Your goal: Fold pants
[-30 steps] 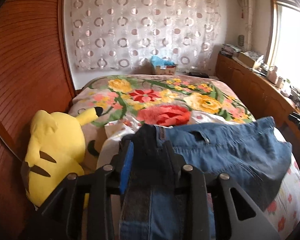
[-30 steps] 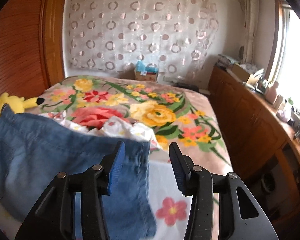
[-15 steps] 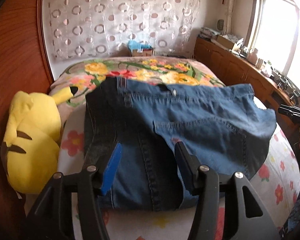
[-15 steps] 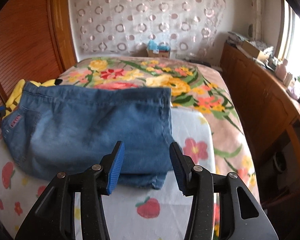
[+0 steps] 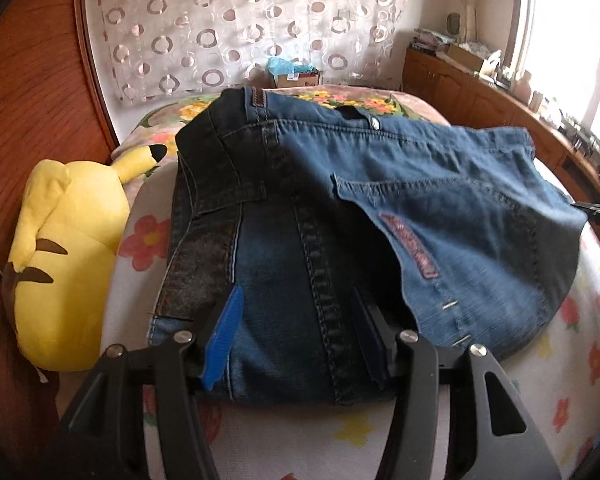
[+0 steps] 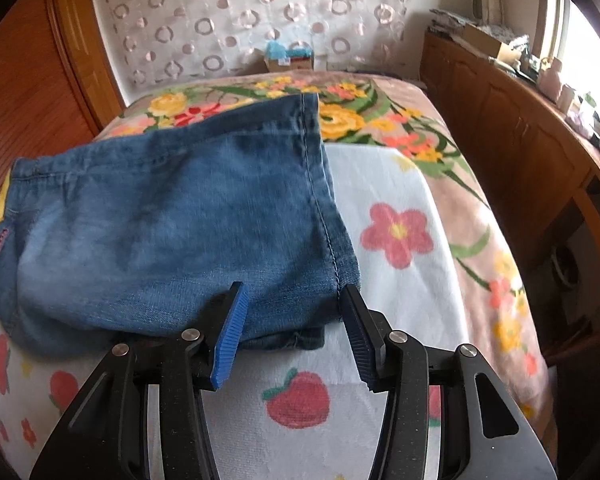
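We count one pair of pants (image 5: pixel 340 208), folded, at the bed's (image 6: pixel 404 264) centre; one yellow plush toy (image 5: pixel 68 256) at 9 o'clock of them; one cardboard box (image 5: pixel 296 77) at 12 o'clock; and two grippers, left gripper (image 5: pixel 296 336) and right gripper (image 6: pixel 296 332), at 6 o'clock.

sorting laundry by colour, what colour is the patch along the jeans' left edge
Dark grey-black patch on blue jeans, clearest in the left wrist view.

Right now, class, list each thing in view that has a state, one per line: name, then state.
Jeans: folded, lying flat on the bed, waist button fastened.
Left gripper: open, jaws astride the jeans' near edge, not gripping.
Right gripper: open, over the jeans' near corner.
Plush toy: lying on its side beside the jeans.
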The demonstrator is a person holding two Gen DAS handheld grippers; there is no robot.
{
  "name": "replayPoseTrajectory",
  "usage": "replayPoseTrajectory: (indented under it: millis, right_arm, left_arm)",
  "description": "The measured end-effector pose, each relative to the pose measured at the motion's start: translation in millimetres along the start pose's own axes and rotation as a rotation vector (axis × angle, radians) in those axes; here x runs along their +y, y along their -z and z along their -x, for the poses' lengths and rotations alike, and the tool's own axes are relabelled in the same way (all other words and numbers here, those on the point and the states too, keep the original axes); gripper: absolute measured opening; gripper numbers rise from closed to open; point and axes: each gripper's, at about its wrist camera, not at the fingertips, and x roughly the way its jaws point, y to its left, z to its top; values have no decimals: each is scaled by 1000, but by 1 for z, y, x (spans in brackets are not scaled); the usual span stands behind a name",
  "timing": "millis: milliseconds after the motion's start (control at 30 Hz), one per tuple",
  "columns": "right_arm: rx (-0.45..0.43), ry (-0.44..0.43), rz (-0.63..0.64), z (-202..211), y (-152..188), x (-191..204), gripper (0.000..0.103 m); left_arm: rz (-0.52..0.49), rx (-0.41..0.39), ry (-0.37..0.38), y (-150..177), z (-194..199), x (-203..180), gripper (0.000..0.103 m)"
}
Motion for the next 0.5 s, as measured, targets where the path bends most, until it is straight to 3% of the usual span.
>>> replayPoseTrajectory:
  millis: [167,500]
  right_arm:
    - [13,4,-16,-5,4,-3,50]
    - [8,-29,-42,1,10,-2,50]
  left_arm:
    - [-38,-12,-40,4,-3,-5,54]
    - [-29,-24,-37,5,-3,-3,55]
